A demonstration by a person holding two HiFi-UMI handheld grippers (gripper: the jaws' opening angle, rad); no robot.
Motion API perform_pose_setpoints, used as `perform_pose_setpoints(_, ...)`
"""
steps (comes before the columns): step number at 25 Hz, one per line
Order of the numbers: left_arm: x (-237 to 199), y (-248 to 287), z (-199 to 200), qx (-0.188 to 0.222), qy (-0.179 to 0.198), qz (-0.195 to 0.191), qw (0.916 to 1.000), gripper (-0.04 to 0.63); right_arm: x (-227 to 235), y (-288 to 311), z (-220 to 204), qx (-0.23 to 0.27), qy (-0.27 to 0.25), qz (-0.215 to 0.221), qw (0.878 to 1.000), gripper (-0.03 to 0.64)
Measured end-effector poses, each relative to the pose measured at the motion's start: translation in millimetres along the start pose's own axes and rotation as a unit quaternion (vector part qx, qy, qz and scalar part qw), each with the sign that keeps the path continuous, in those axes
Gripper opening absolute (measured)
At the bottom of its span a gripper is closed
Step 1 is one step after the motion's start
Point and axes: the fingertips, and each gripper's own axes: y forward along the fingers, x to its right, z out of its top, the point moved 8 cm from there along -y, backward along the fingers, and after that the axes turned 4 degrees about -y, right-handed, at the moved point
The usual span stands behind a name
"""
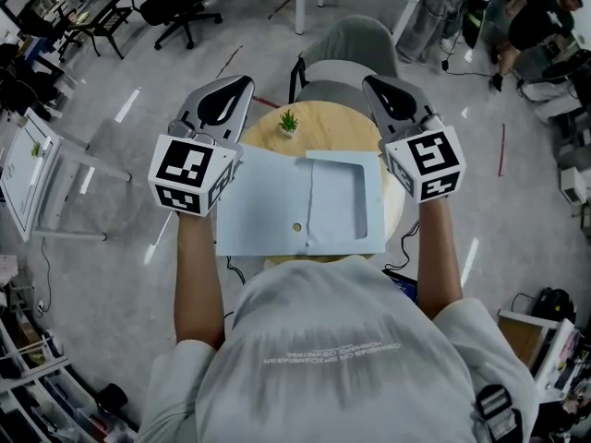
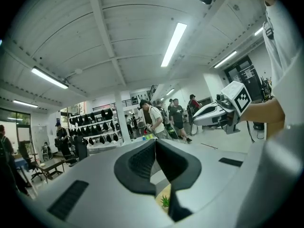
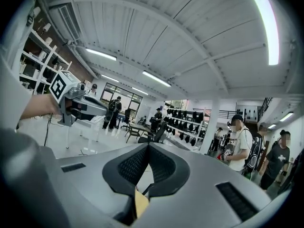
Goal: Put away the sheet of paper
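Observation:
A pale blue sheet of paper point(image 1: 338, 201) lies on the right half of an open light blue folder point(image 1: 263, 206) with a small snap button, on a round wooden table point(image 1: 332, 127). My left gripper point(image 1: 224, 90) hangs above the table's left edge, jaws shut and nothing in them. At the table's right edge my right gripper point(image 1: 383, 89) is held the same way, also shut and bare. In the left gripper view the left gripper point(image 2: 155, 141) points out at the room, and so does the right gripper point(image 3: 148, 146) in the right gripper view. Neither touches the paper.
A small potted plant point(image 1: 289, 122) stands at the table's far side, just beyond the folder. A grey chair point(image 1: 355, 49) sits behind the table. Office chairs point(image 1: 180, 3) and desks are at the far left, a person point(image 1: 531, 26) crouches at the far right, and cables lie on the floor.

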Motion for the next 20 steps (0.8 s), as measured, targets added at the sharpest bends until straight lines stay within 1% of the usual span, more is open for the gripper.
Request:
perform_pose_setpoints(5,-0.8,1.3,6.0,0.004,0.013,-0.003,0.9999,0.018,-0.6,3.0,0.6,0.0,-0.002,0.003,1.0,0.028)
perform_pose_setpoints(8,0.4,3.8,4.9,-0.002,0.019,-0.006,0.9998,0.018,-0.8,4.9,-1.2,0.001,-0.003,0.002,1.0,0.028)
perform_pose_setpoints(20,4.6,9.8,-7.7,-0.015,0.007,-0.017,0.9997,0.018,-2.3,3.4,-11.7,-0.003,-0.004,0.01,1.0,0.028)
